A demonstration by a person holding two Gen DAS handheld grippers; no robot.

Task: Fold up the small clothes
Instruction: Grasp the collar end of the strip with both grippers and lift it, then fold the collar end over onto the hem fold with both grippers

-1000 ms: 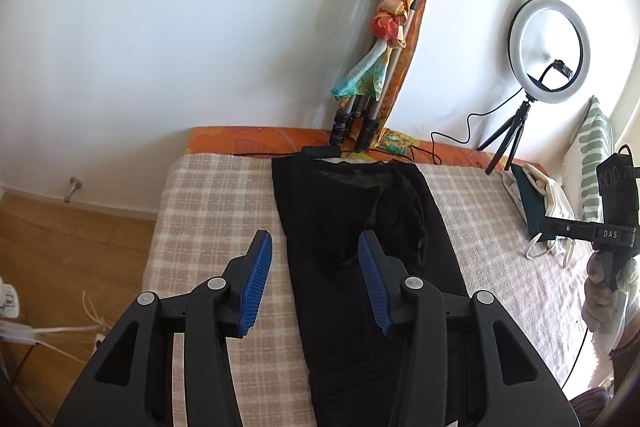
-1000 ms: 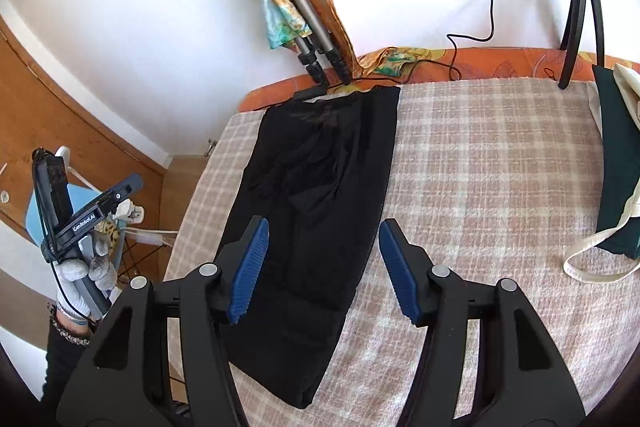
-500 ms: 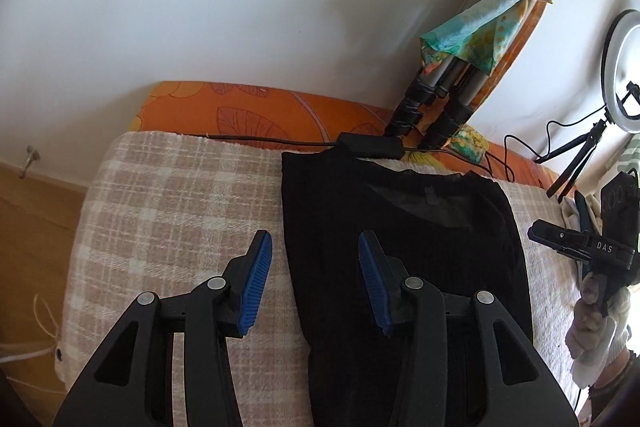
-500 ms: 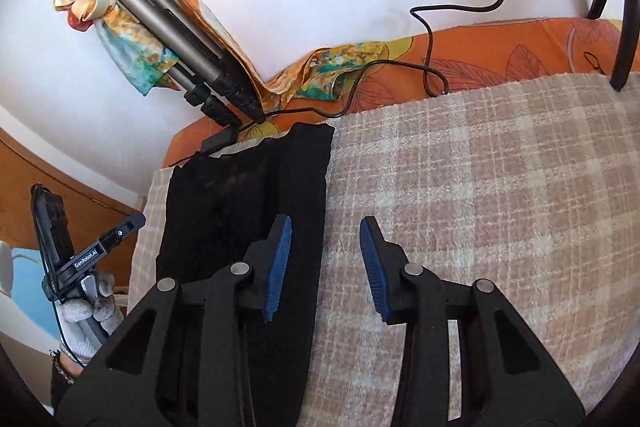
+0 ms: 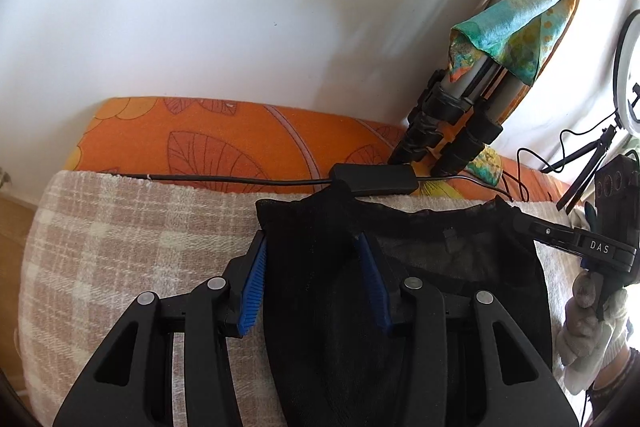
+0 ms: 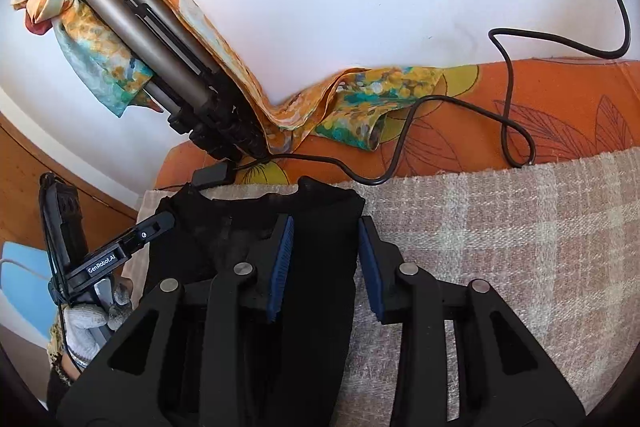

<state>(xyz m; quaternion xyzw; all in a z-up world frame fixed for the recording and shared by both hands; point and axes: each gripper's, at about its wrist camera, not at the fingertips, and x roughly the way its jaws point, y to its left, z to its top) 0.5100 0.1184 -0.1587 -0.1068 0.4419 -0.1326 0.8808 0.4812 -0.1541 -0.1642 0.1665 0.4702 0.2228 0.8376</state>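
A black garment [image 5: 420,291] lies flat on the bed, spread over a beige checked blanket [image 5: 132,227], its far hem reaching almost to the blanket's edge, where an orange leaf-print sheet [image 5: 224,143] shows beyond it. The left gripper [image 5: 312,267] is down at the garment's far left corner: its jaws stand partly open with the corner cloth between them, one blue pad at about nine o'clock of the corner just off the cloth's edge, the other at three o'clock resting on the black fabric, and neither pad visibly pinching. The right gripper [image 6: 326,255] sits at the garment's far right corner, seen from its own camera; its jaws are closing, with the garment's right edge strip between the blue pads, though a gap shows on either side of the cloth and I cannot tell that they press on it yet. At twelve o'clock from the garment a small black box [image 5: 374,179] on a black cable [image 5: 224,179] lies on the orange sheet, just touching the hem. Beyond it, at about one o'clock, a folded tripod [image 5: 460,107] leans against the white wall with a colourful scarf [image 5: 512,43] draped on it. A ring light [image 5: 628,75] on a small stand is far off at three o'clock. Each camera catches the other gripper held in a gloved hand [image 6: 86,327] at the side.
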